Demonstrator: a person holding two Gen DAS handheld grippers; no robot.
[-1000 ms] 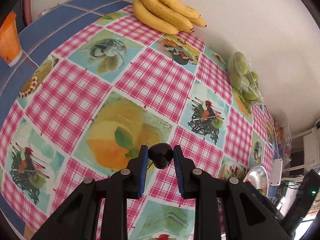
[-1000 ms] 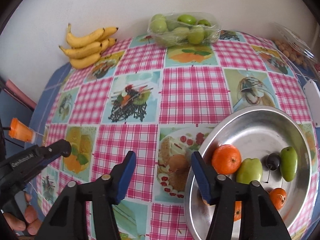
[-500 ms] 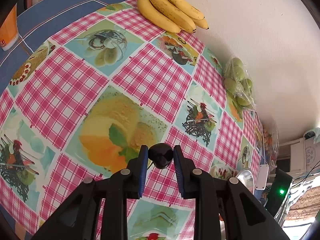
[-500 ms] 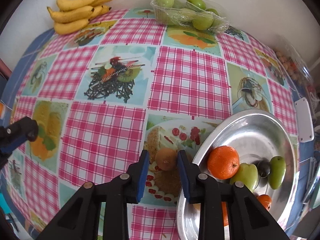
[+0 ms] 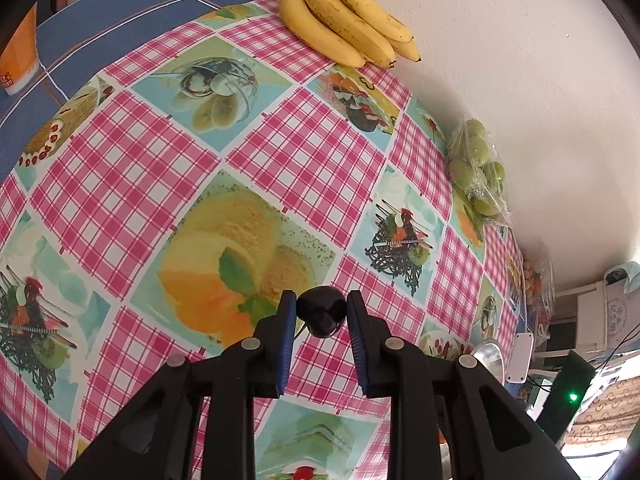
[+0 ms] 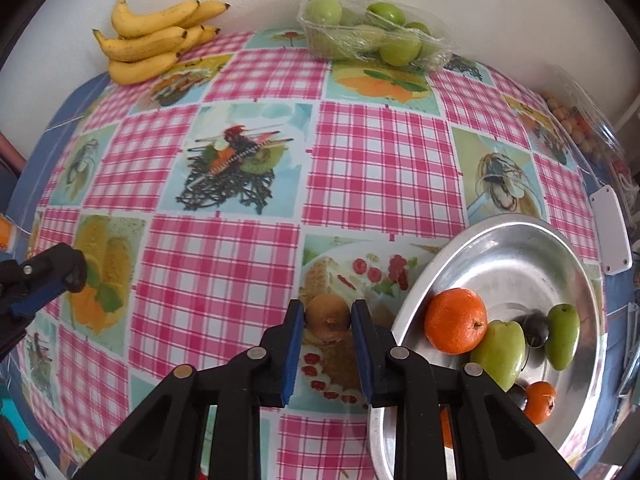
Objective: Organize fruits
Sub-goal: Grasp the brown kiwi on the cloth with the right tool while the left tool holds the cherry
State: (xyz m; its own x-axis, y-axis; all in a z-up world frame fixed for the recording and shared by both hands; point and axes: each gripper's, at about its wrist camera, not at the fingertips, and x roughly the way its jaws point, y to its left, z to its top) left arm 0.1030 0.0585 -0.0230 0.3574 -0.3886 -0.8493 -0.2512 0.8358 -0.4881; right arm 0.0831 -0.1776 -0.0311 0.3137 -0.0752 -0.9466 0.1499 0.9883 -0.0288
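My left gripper [image 5: 322, 310] is shut on a dark cherry [image 5: 322, 312] and holds it above the patterned tablecloth. My right gripper [image 6: 327, 320] is shut on a brown kiwi [image 6: 327, 315] just left of the metal bowl [image 6: 500, 248]. The bowl holds an orange [image 6: 455, 326], two green fruits [image 6: 502, 352], a dark cherry [image 6: 536, 329] and a small orange [image 6: 540, 400]. The left gripper also shows at the left edge of the right wrist view [image 6: 48, 280].
A bunch of bananas [image 6: 156, 40] and a plastic tray of green fruits [image 6: 372, 36] lie by the back wall. A bag of small fruits [image 6: 576, 120] and a white device [image 6: 610, 232] sit at the right. An orange cup [image 5: 18, 60] stands far left.
My right gripper closed on the kiwi beside the bowl and now holds it. My left gripper kept the cherry and drifted slightly over the cloth.
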